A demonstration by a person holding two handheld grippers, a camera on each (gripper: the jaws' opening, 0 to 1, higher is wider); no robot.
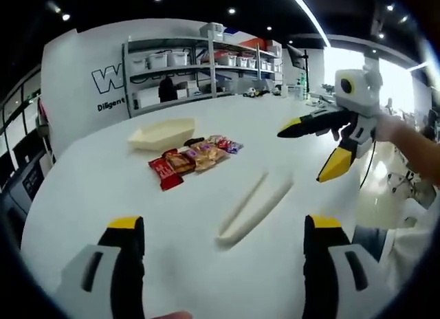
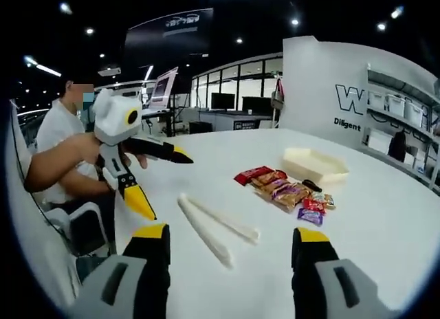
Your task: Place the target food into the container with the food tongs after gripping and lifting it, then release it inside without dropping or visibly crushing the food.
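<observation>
Yellow-tipped and spread wide, the left gripper (image 1: 223,233) hovers low over the white table (image 1: 89,188), nothing between its jaws; in the right gripper view it hangs at the left of the frame, held by a hand (image 2: 86,148). The right gripper (image 2: 229,240) is parted too, pinching nothing. Cream food tongs (image 1: 251,207) lie on the table just ahead of both. Beyond them, mid-frame, sit the wrapped snacks (image 1: 192,159), and just behind those the shallow cream container (image 1: 161,134), seemingly touching. Shelving (image 1: 199,64) stands at the back.
</observation>
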